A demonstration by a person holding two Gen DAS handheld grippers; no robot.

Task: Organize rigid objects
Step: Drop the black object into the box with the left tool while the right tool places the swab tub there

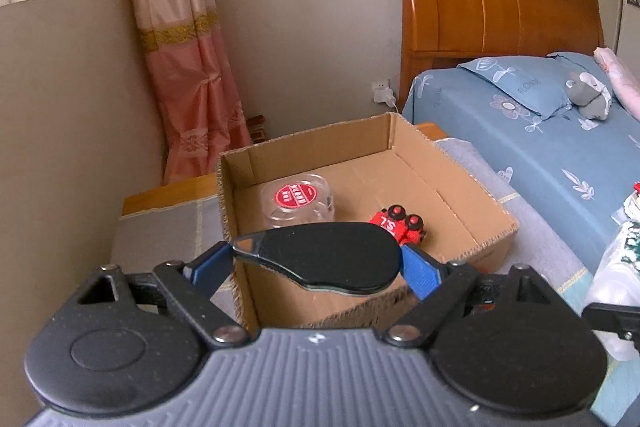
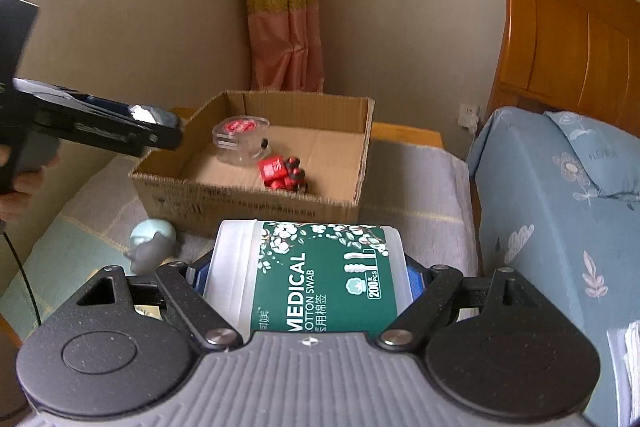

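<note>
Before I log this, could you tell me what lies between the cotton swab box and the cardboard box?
Only bare blanket, seen from the right wrist view, separates the cotton swab box from the cardboard box.

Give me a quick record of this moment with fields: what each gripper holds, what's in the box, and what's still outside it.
left gripper: shut on a flat black teardrop-shaped object, near the box's front edge
right gripper: shut on the cotton swab tub, short of the box
cardboard box: open, holding a clear round container with a red label and a red toy
outside the box: a small pale blue and grey figure on the cloth by the front wall
</note>
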